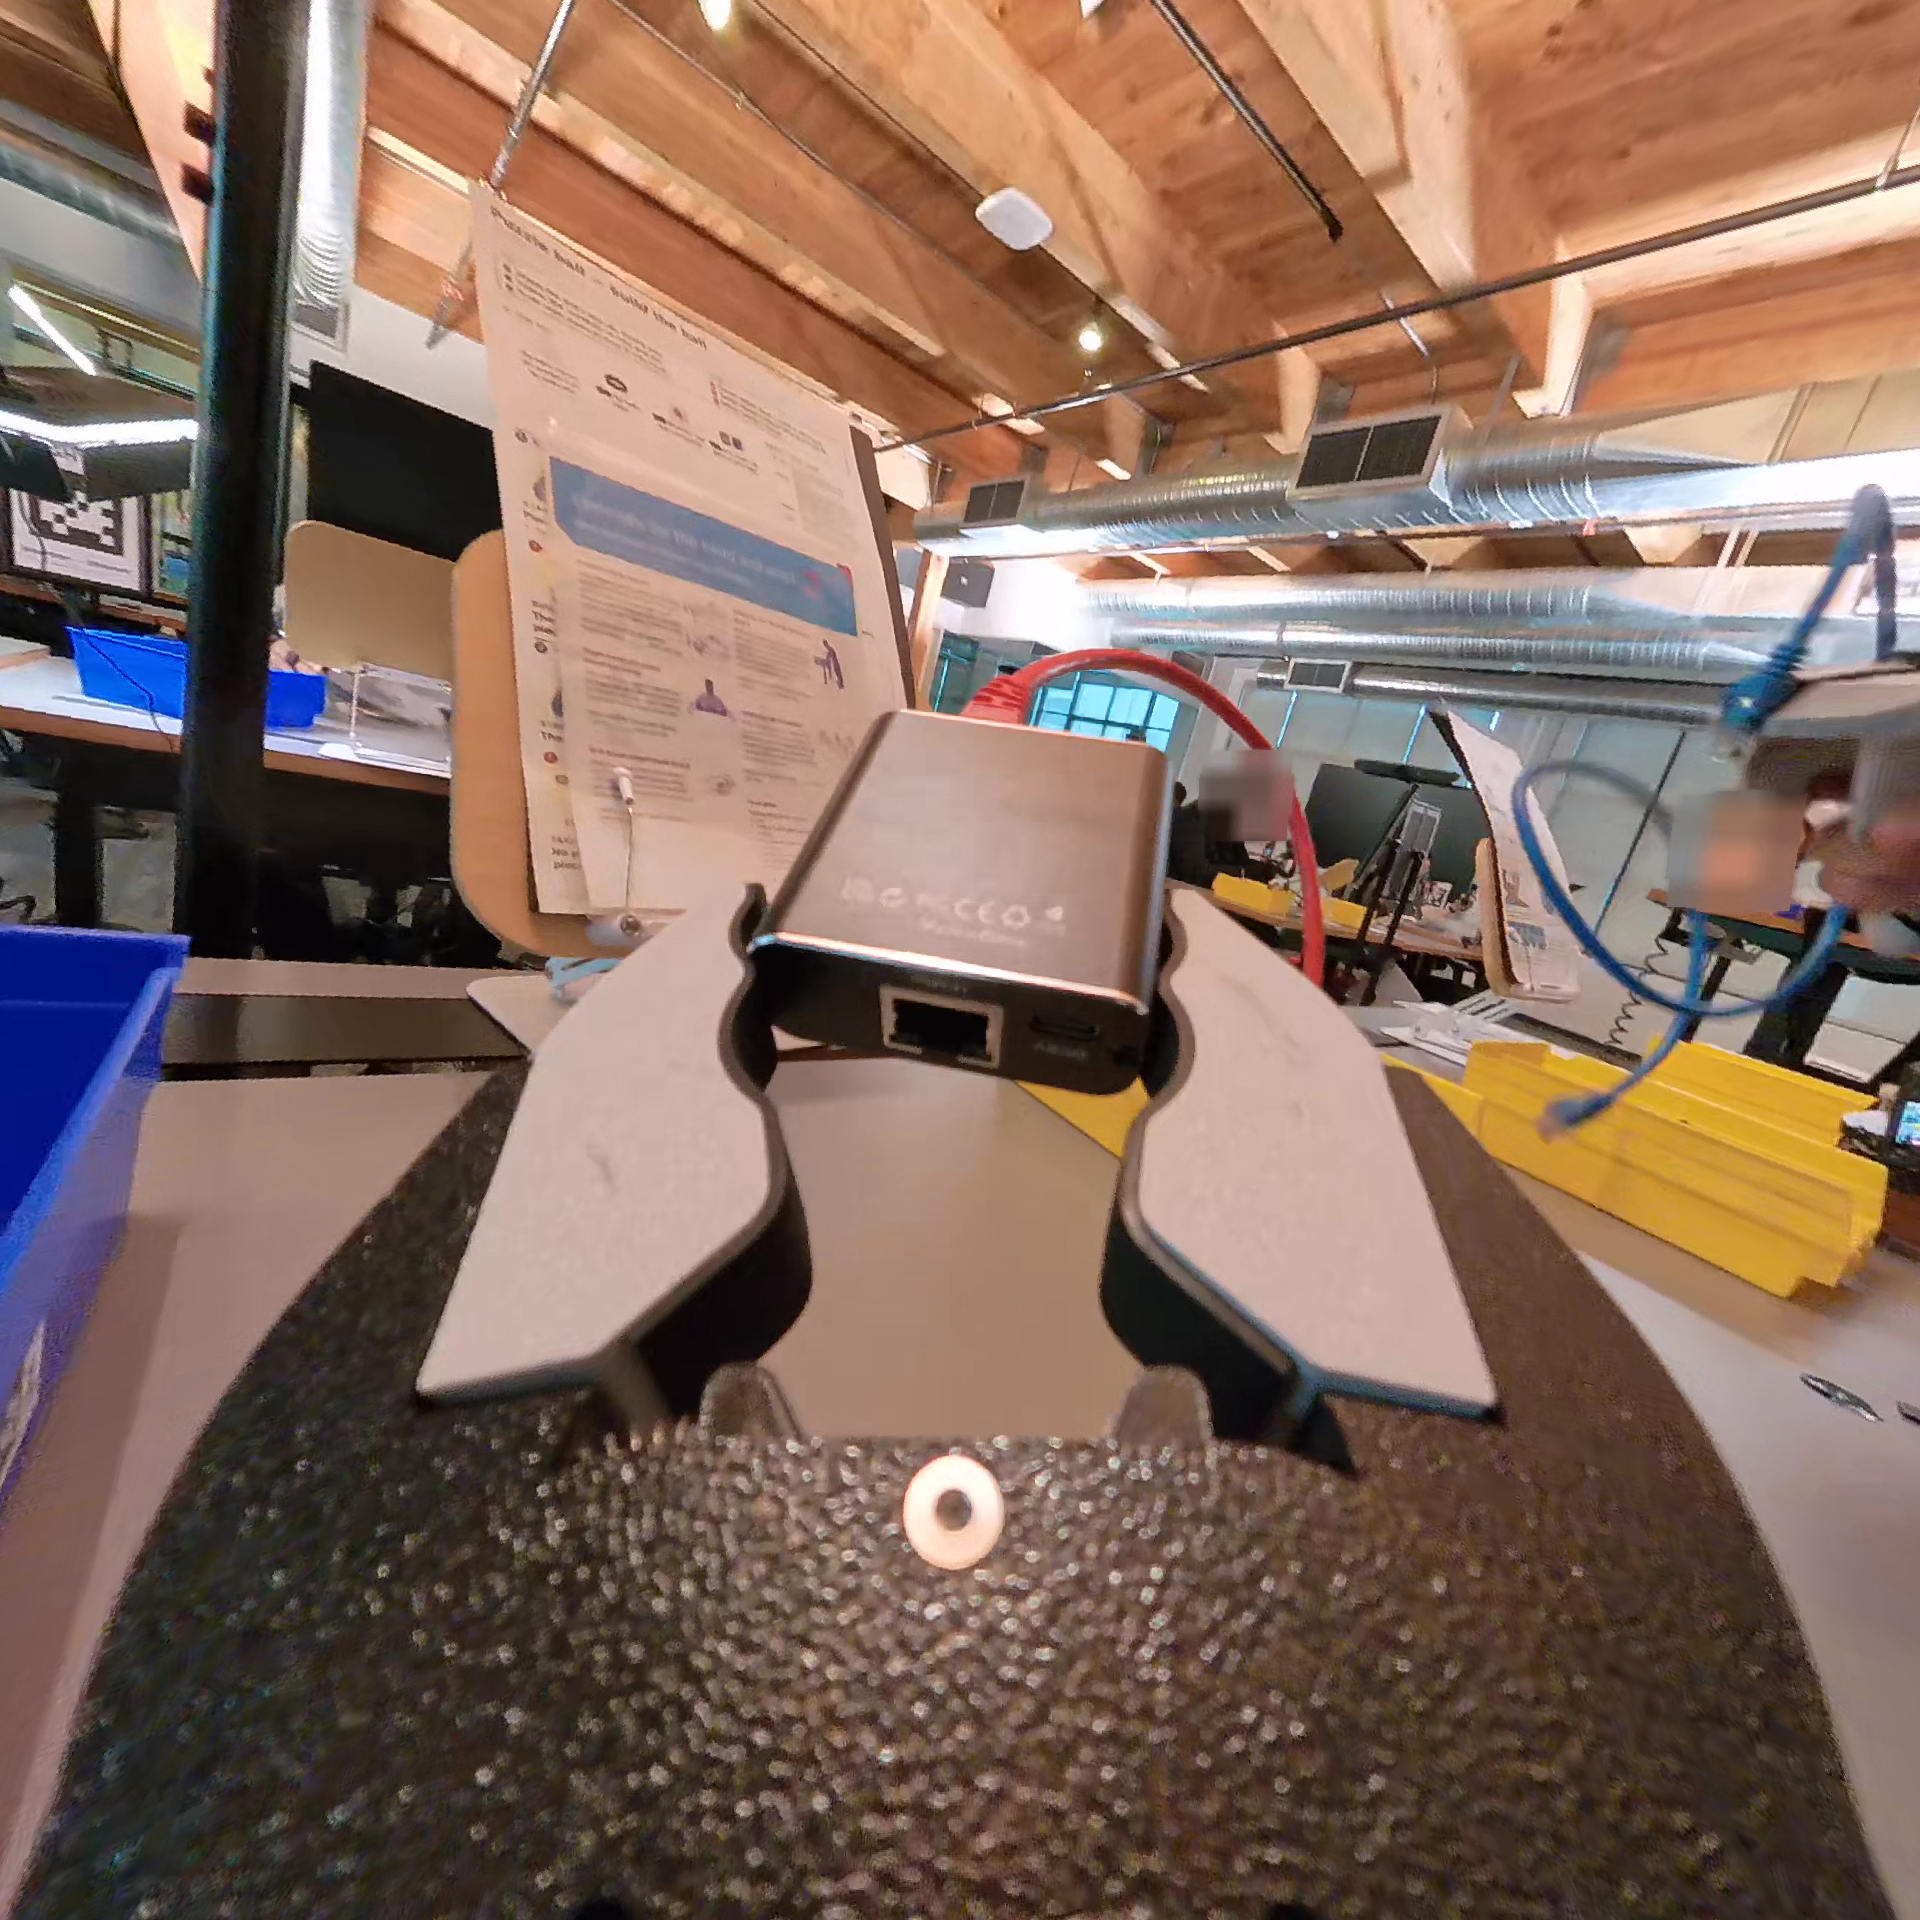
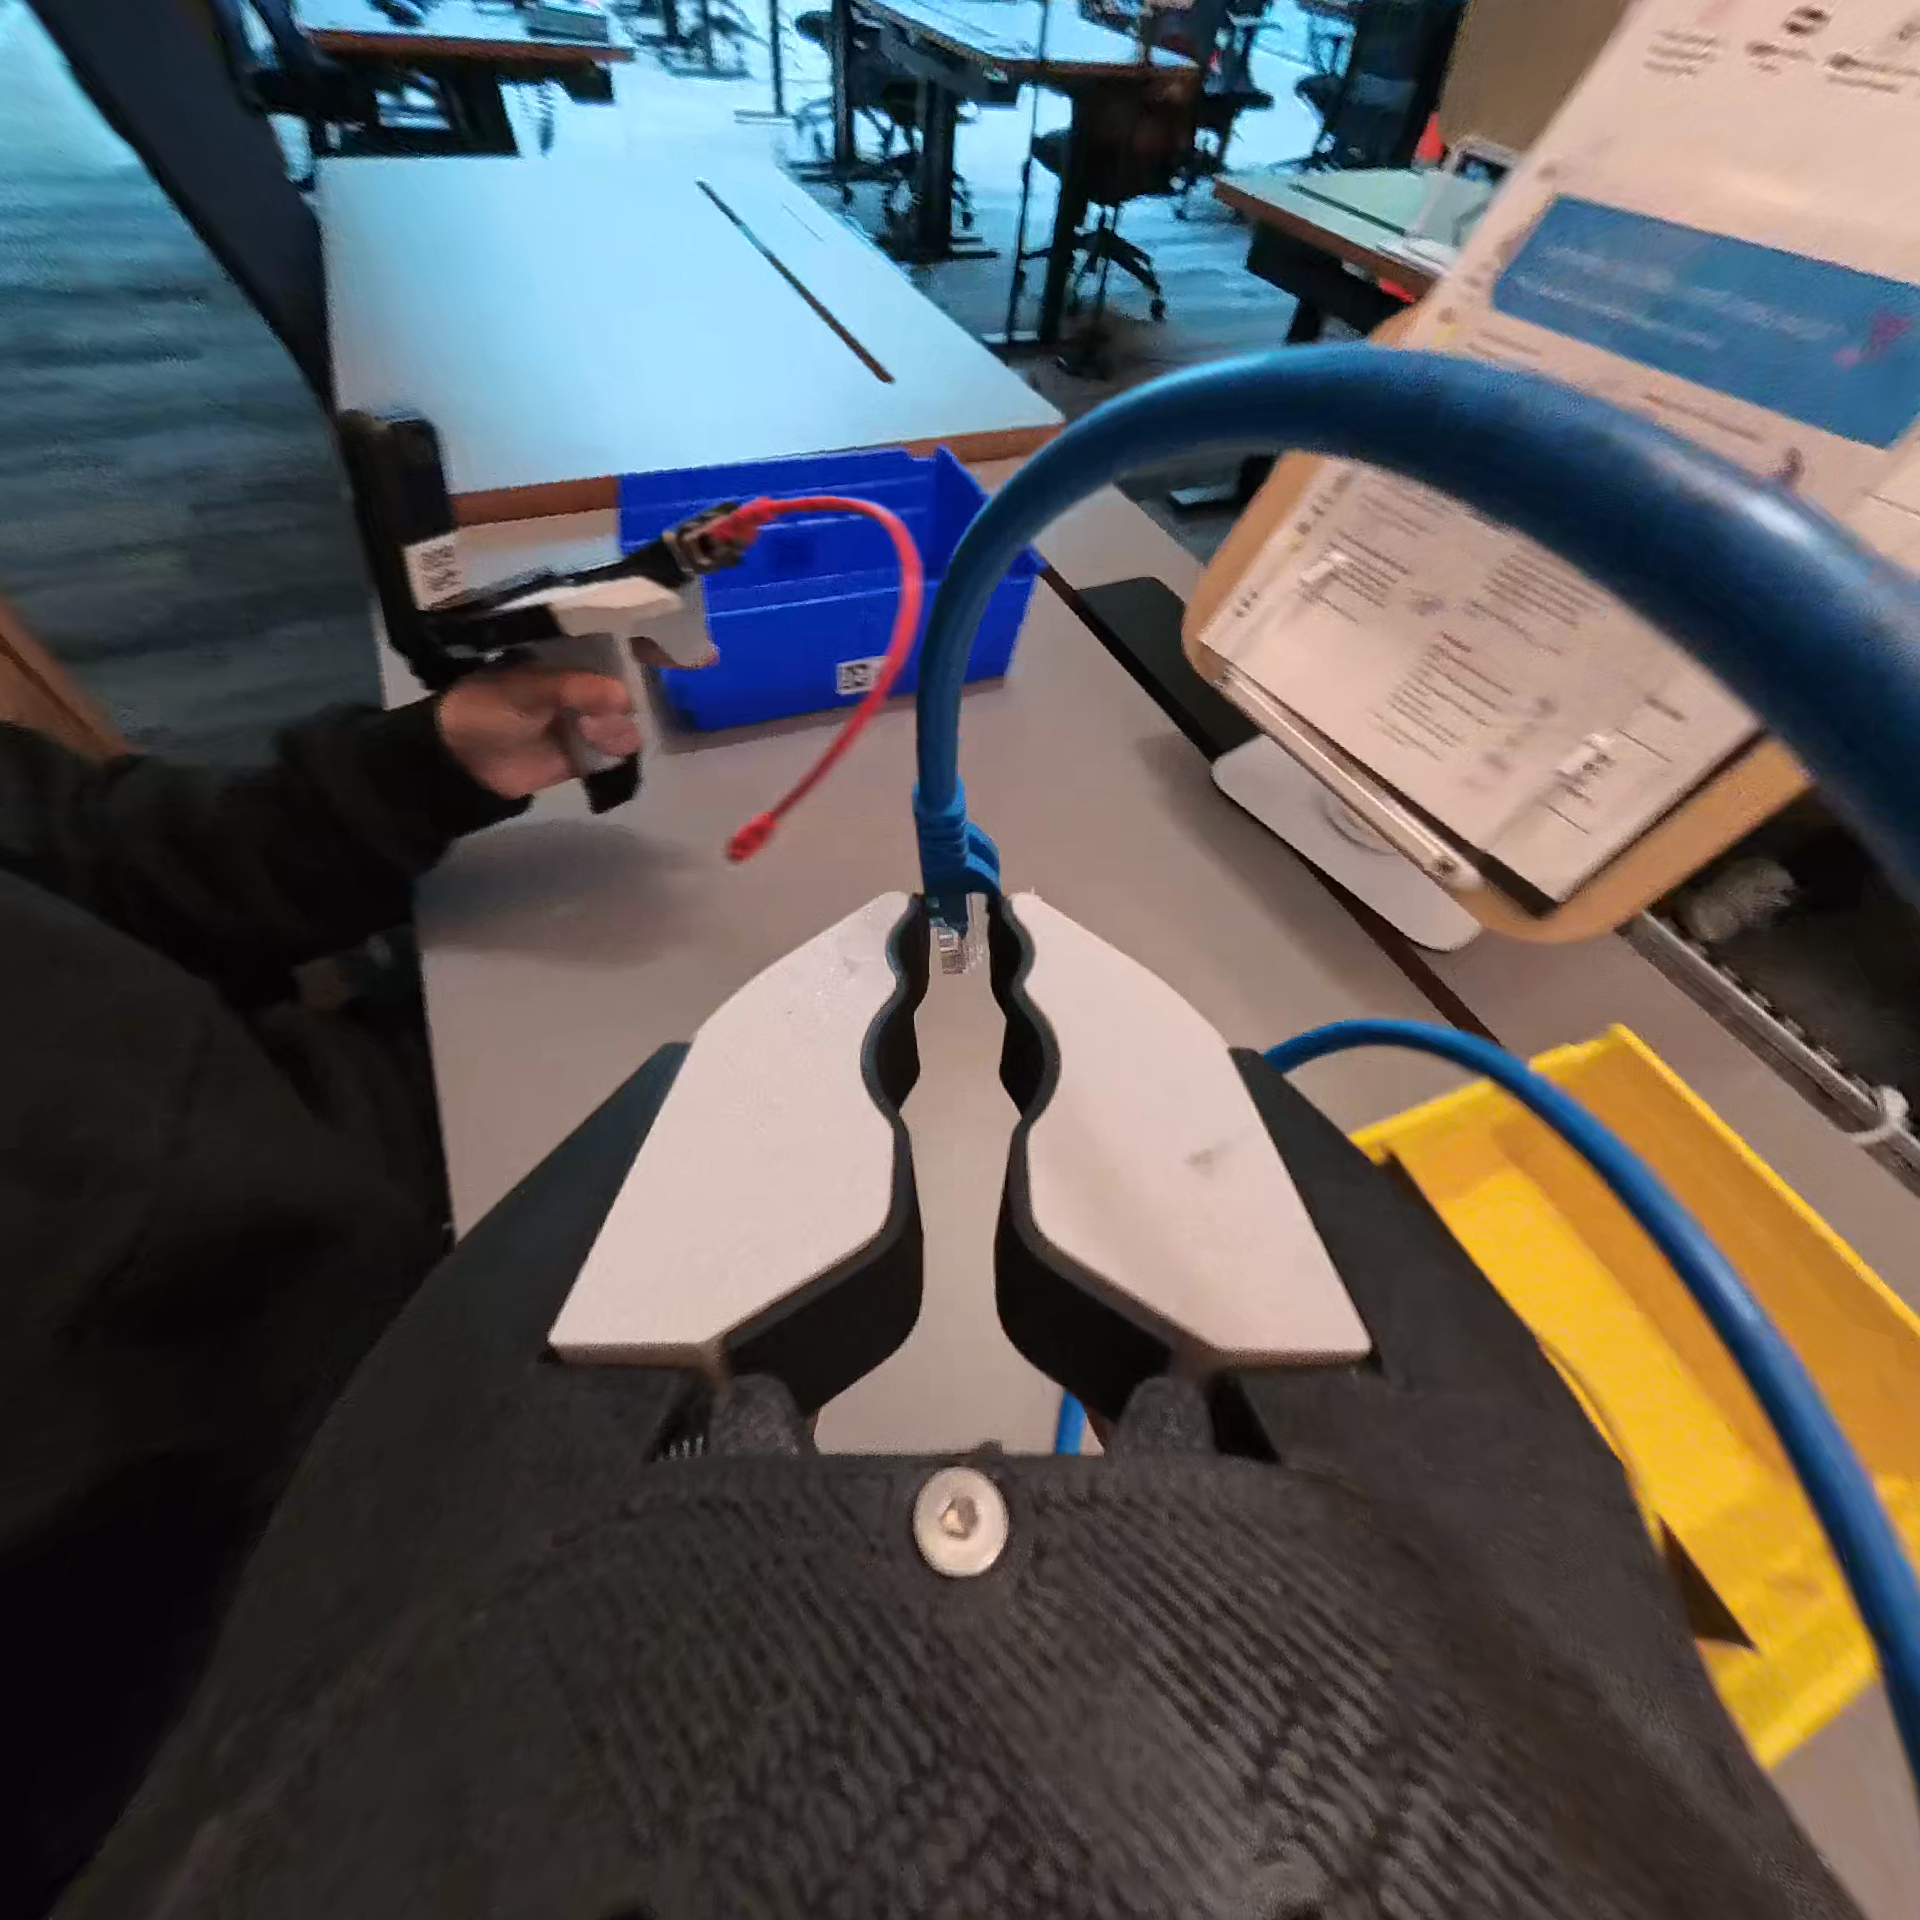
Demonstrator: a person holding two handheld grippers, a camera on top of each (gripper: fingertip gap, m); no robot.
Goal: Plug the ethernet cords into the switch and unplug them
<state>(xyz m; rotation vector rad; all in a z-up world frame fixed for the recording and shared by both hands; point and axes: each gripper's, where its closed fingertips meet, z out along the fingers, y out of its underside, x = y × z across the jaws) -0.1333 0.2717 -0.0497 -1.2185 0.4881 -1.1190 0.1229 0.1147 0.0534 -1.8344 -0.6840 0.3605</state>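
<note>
My left gripper [image 1: 956,987] is shut on the dark metal switch [image 1: 977,831] and holds it above the table, its empty port [image 1: 940,1027] facing the camera. A red ethernet cord [image 1: 1226,727] is plugged into the switch's far end and hangs down. My right gripper [image 2: 961,935] is shut on the plug [image 2: 954,940] of a blue ethernet cord [image 2: 1455,436], which loops up and over to the right. The right wrist view shows the left gripper [image 2: 675,561] off to the left with the red cord [image 2: 873,665] dangling. The left wrist view shows the blue cord [image 1: 1766,686] held high at right.
A blue bin [image 2: 831,582] stands at the table's left, also seen in the left wrist view [image 1: 62,1091]. A yellow bin [image 2: 1662,1299] sits at right, also seen in the left wrist view [image 1: 1662,1143]. A stand with paper sheets [image 1: 686,582] is behind. A person's hand [image 2: 540,727] holds the left gripper.
</note>
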